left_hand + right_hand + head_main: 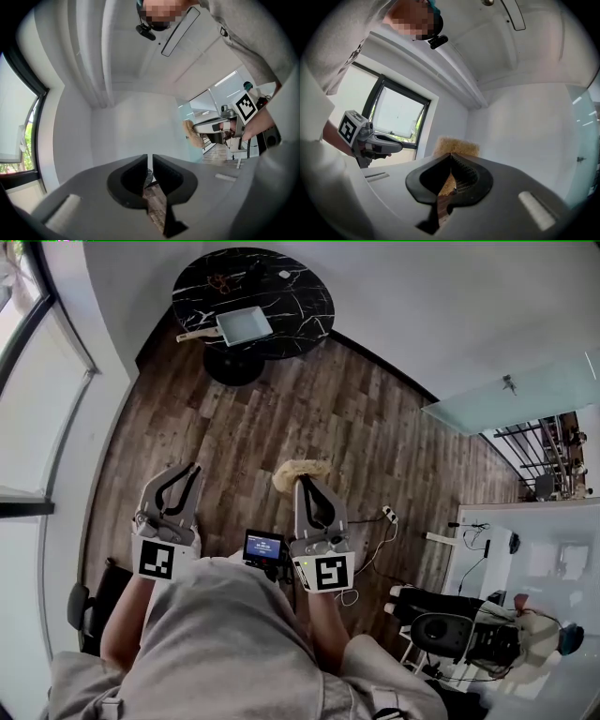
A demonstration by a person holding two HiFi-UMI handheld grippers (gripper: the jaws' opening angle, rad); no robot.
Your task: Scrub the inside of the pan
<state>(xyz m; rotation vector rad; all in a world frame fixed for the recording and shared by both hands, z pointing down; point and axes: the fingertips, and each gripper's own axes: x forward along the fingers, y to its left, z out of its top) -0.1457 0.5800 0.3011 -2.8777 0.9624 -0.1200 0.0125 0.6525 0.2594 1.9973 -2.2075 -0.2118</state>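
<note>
Right hand-held gripper (302,482) clamps a yellow sponge (298,468); left hand-held gripper (192,469) is closed, empty.

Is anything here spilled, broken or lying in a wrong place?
Nothing stands out. The pan lies flat on the round black table, with nothing spilled around it. The right tool is shut on a yellow sponge; the left tool is shut and empty. Only a white plug and cable lie loose on the floor.
</note>
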